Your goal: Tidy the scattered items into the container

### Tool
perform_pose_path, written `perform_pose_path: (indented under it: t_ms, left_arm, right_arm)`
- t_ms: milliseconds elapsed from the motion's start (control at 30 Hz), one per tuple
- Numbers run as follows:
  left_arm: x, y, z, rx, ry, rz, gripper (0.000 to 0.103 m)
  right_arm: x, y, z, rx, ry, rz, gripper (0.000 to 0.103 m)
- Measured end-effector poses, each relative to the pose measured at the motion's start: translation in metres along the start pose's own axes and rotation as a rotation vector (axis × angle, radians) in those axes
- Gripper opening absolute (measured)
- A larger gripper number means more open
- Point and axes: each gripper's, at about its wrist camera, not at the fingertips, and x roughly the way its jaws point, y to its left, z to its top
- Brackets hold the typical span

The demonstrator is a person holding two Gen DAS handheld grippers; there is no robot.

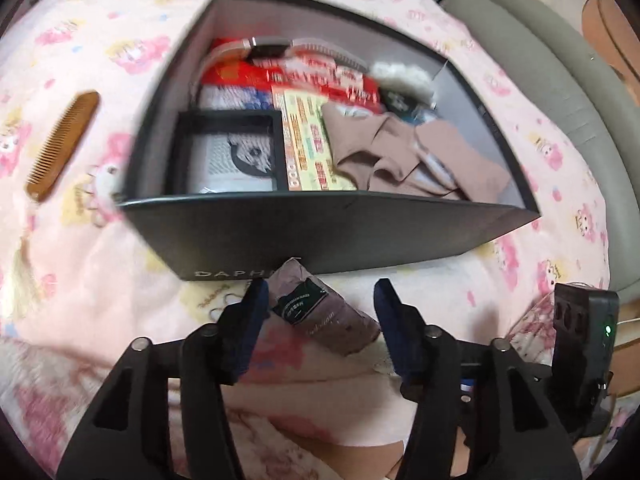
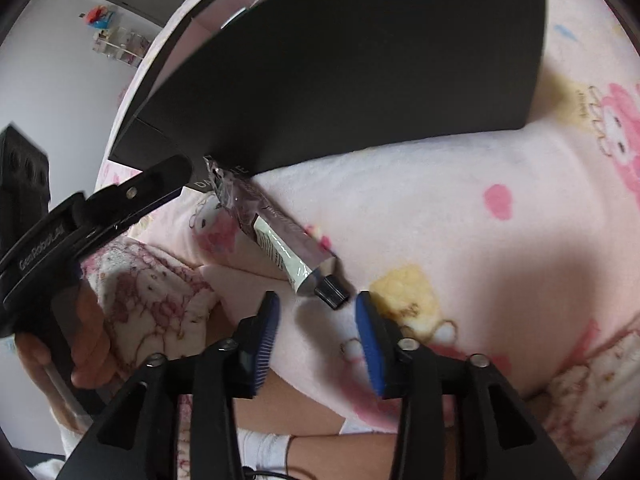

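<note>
A black box (image 1: 320, 232) stands open on the pink cartoon blanket (image 1: 132, 280), holding a brown cloth (image 1: 400, 156), red and yellow packets, a small black frame box and a watch. In front of its near wall lies a mauve tube (image 1: 324, 312) with a dark label. My left gripper (image 1: 320, 292) is open around the tube's flat end, its pads not pressing. In the right wrist view the same tube (image 2: 276, 236) points its black cap (image 2: 332, 292) at my open right gripper (image 2: 317, 304), just beyond the fingertips. A wooden comb (image 1: 64, 144) lies left of the box.
A grey padded seat (image 1: 540, 72) borders the blanket on the right. A person's hand (image 2: 92, 340) grips the left tool's handle, and a leg in a white sock (image 2: 264, 448) shows below. The box's dark wall (image 2: 360, 72) rises right behind the tube.
</note>
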Motion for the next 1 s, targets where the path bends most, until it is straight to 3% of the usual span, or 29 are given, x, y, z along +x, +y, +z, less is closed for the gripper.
perform_pose_path:
  t_ms: [100,200,300,367,533,667,700,767,833,1000]
  left_arm:
    - [0.019,0.000,-0.001,-0.002,0.049,0.013,0.060]
    - [0.024,-0.001,-0.001,-0.002,0.048,0.039,0.060]
    - [0.028,0.004,-0.002,-0.022,0.076,0.036,0.050]
    - [0.029,0.006,-0.005,-0.035,0.094,-0.007,0.045]
    - [0.026,0.006,-0.011,-0.026,0.102,-0.036,0.044]
    - [0.029,0.004,-0.019,-0.026,0.160,-0.176,0.039]
    - [0.028,0.003,-0.021,-0.023,0.151,-0.184,0.039]
    - [0.019,0.006,-0.020,-0.022,0.088,-0.129,0.038]
    - [0.014,0.016,-0.017,-0.077,0.047,-0.115,0.038]
    - [0.012,0.036,-0.015,-0.198,0.005,-0.068,0.043]
  right_arm:
    - [0.004,-0.002,0.001,0.015,-0.007,-0.005,0.038]
    - [0.005,-0.003,0.001,0.009,-0.013,0.023,0.038]
    - [0.004,-0.007,0.001,0.016,-0.016,0.057,0.037]
    - [0.000,-0.010,0.002,0.034,-0.027,0.094,0.031]
    - [-0.015,-0.009,0.002,0.022,-0.076,0.097,0.030]
    - [-0.028,-0.015,0.008,0.040,-0.119,0.080,0.030]
    - [-0.032,-0.018,0.010,0.050,-0.134,0.071,0.030]
    - [-0.041,-0.023,0.012,0.072,-0.157,0.048,0.030]
    - [-0.048,-0.027,0.009,0.089,-0.168,0.022,0.030]
    - [-0.039,-0.025,-0.004,0.099,-0.067,0.052,0.031]
